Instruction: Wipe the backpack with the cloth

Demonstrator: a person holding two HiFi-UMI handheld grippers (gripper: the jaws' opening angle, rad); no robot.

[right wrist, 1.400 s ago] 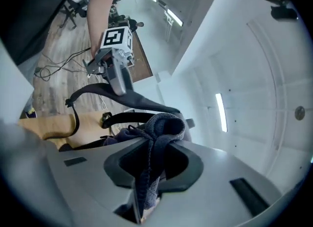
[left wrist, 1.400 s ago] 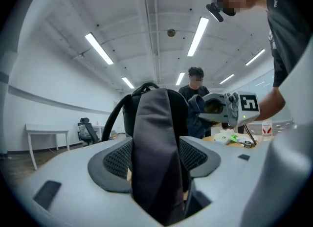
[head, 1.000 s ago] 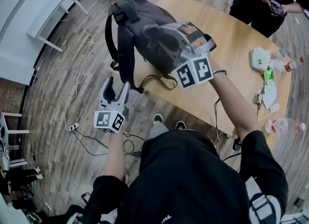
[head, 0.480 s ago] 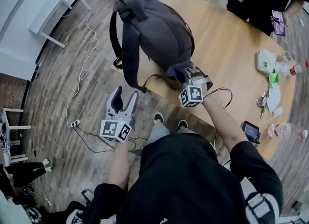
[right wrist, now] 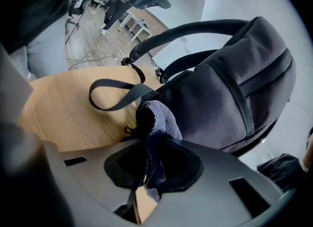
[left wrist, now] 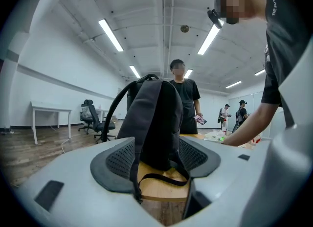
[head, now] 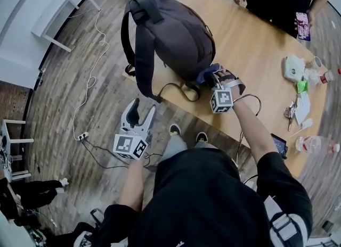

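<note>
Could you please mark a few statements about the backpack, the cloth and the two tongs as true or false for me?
1. The dark grey fabric backpack stands upright on the light wooden table. True.
2. The right tongs are empty. False: they are shut on a dark blue cloth.
3. The left tongs grip the backpack. False: they stand open and empty, beyond the table's edge.
4. The cloth is down by the backpack's base. True.

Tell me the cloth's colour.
Dark blue. The cloth shows best in the right gripper view.
</note>
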